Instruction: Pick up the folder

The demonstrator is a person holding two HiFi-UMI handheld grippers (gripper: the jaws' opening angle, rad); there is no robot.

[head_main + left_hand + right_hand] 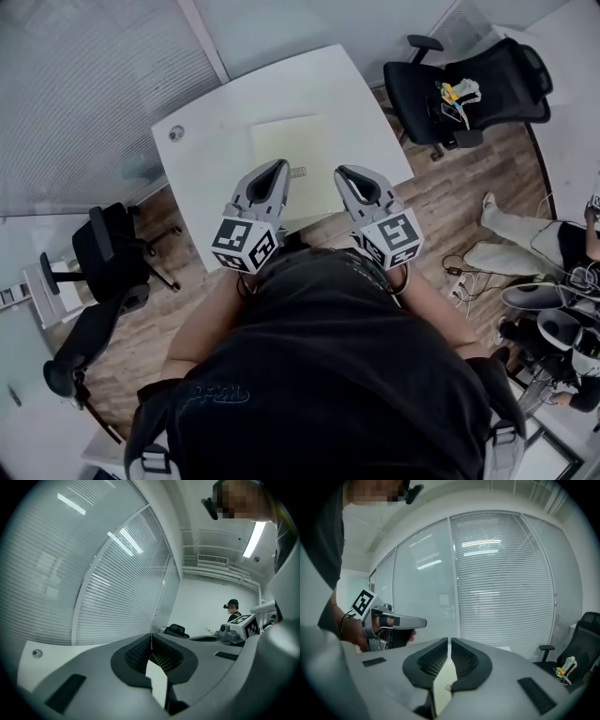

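A pale yellow folder [287, 148] lies flat near the middle of the white table [206, 141]. My left gripper [277, 170] hovers over the folder's near left part, jaws shut with nothing between them. My right gripper [343, 174] hangs just right of the folder's near edge, also shut and empty. In the left gripper view my left gripper [151, 636] shows closed tips, with pale surface through the gap below. In the right gripper view my right gripper [449, 641] is closed too, with the pale folder [443, 686] under it and the left gripper [423, 623] at the left.
A black office chair [469, 89] with small items on its seat stands right of the table. Two more black chairs [98, 272] stand at the left. A person's legs [511, 239] and cables [562, 309] lie on the wooden floor at right. Glass walls with blinds [84, 94] lie behind.
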